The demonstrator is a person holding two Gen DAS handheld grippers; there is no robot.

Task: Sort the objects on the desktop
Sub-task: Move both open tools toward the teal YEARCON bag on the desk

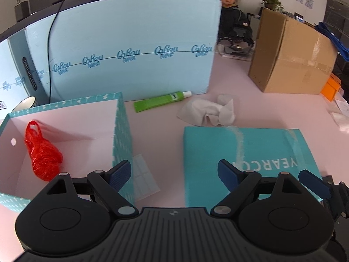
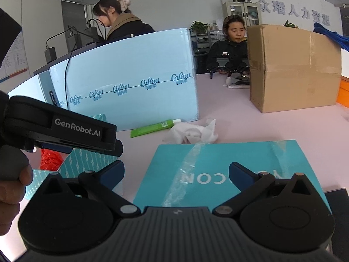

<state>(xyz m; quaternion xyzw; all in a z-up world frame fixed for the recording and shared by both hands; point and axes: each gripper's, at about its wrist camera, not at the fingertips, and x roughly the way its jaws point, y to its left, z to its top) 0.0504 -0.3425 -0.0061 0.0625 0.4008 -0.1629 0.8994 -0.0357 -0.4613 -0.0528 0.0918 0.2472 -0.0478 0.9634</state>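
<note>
Pink desktop point(image 1: 272, 109), office behind. Left gripper point(image 1: 174, 172) and right gripper point(image 2: 176, 172): both jaws spread wide, empty. Crumpled white tissue point(image 1: 209, 111) and green plastic tube point(image 1: 161, 100) lie beyond teal lid point(image 1: 240, 152); red plastic bag point(image 1: 43, 152) already inside open teal box point(image 1: 122, 131). Tissue probably light, soft: pinch raised fold. Tube likely slick: grip mid-body.

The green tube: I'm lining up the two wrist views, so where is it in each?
Left wrist: the green tube lies upper centre on the pink table, at the foot of the light blue carton.
Right wrist: the tube lies left of centre, partly hidden by the tissue.
Shared landmark: the crumpled white tissue, just right of the tube.
</note>
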